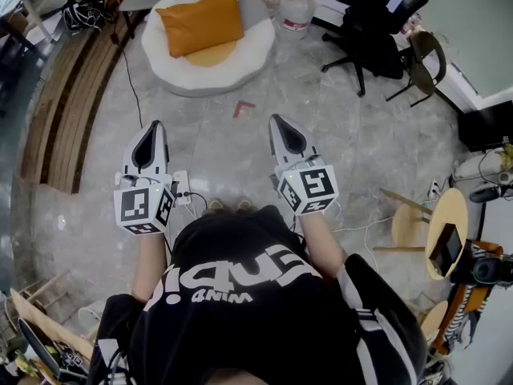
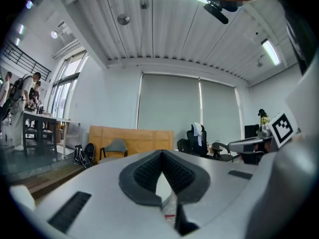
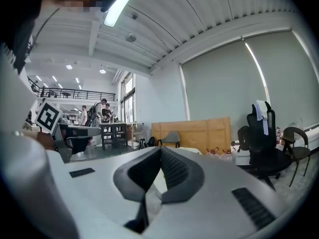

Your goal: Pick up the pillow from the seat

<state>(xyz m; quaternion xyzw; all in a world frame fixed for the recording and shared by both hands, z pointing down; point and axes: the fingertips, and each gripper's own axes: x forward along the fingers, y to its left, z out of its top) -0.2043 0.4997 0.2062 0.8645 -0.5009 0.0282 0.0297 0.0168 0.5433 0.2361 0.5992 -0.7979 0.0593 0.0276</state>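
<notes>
An orange pillow [image 1: 200, 21] lies on a round white seat [image 1: 183, 77] on the floor, far ahead in the head view. My left gripper [image 1: 155, 125] and right gripper [image 1: 276, 119] are held side by side in front of the person, both well short of the seat, tips towards it. Each is shut with nothing between its jaws. In the left gripper view the left gripper [image 2: 162, 152] shows dark pads meeting at the tip; the right gripper [image 3: 160, 148] looks the same in its own view. Neither gripper view shows the pillow.
Black office chairs [image 1: 377, 22] stand to the right of the seat, water bottles [image 1: 298, 10] just behind it. A wooden step [image 1: 68, 103] runs along the left. A red mark [image 1: 244, 107] is on the floor. A round wooden table [image 1: 449, 231] stands at right. People [image 3: 97, 113] stand far off.
</notes>
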